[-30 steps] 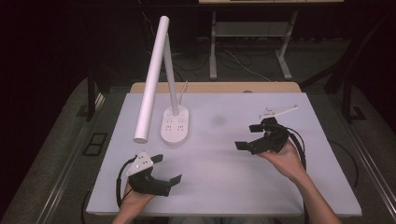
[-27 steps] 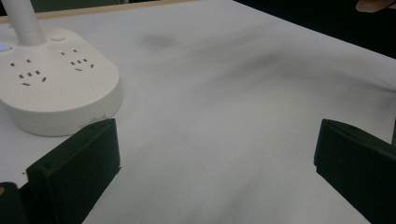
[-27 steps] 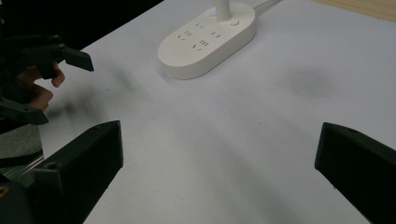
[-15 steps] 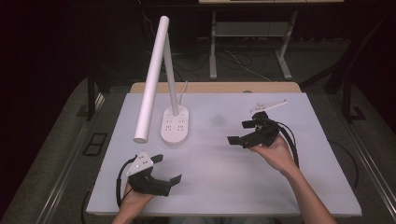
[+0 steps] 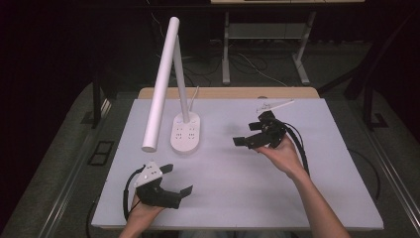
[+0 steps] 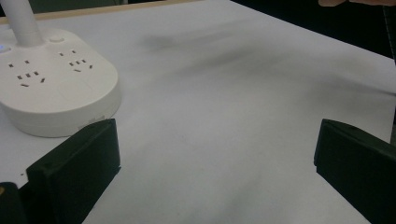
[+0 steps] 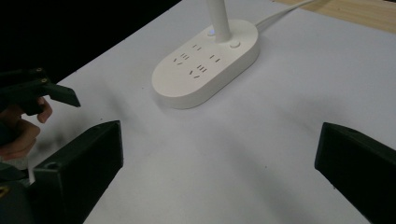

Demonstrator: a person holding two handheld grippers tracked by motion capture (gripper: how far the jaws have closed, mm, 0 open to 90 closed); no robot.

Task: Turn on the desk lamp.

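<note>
Dark room, white table [image 5: 297,198] w/ wood strip at far edge. White desk lamp [image 5: 161,82], oval socket base [image 5: 185,133], sits ahead of left gripper [image 5: 178,181] and off to the left of right gripper [image 5: 245,133], apart from both. Left gripper near front edge, jaws wide apart, nothing between. Right gripper mid-table, raised in hand, jaws spread, empty. Thin white stick [image 5: 277,105] lies just beyond right gripper.
</note>
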